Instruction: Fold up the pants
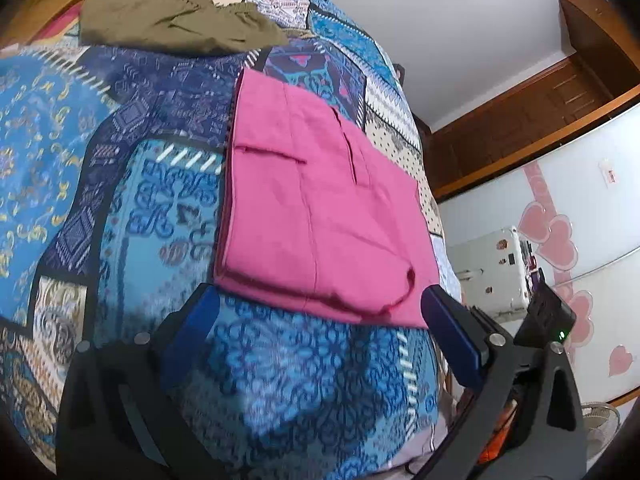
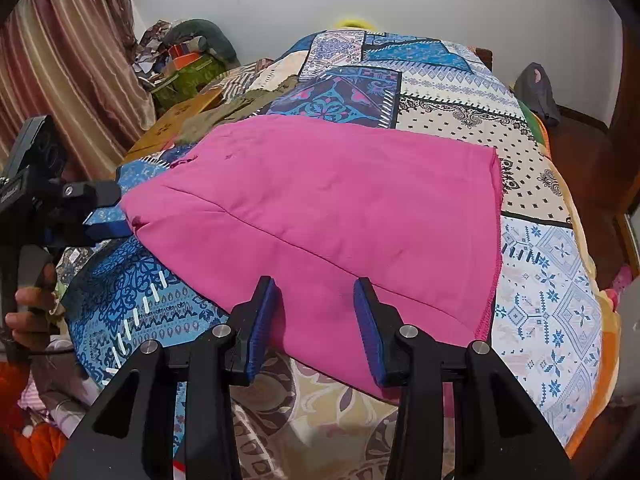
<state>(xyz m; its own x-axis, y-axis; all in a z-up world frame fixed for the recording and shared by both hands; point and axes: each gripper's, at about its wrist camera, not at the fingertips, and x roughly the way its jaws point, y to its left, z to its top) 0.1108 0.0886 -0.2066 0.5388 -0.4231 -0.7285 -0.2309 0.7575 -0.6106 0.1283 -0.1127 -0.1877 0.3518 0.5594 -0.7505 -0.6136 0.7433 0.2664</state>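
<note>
Pink pants [image 1: 320,208] lie folded into a flat, roughly rectangular stack on a bed covered by a patchwork bedspread [image 1: 132,208] of blue, white and navy printed squares. In the left wrist view, seams and a pocket slit show on the top layer, and the near corner of the fabric curls up slightly.

The left gripper [image 1: 316,312] sits just short of the near edge of the pants, its two blue-padded fingers spread wide apart with nothing between them — only bedspread shows in the gap. In the right wrist view the same gripper [image 2: 114,210] appears at the far left, its tip at the corner of the pink fabric; whether it touches the cloth cannot be told.

The right gripper [image 2: 316,304] hovers over the near edge of the pants [image 2: 320,200], which droops slightly over the side of the bed. Its blue pads [image 2: 262,320] stand apart, and pink fabric fills the space between them without being pinched.

An olive-green garment [image 1: 176,26] lies crumpled further up the bed, well apart from the pants. Striped curtains [image 2: 60,60] hang at the left of the room.
</note>
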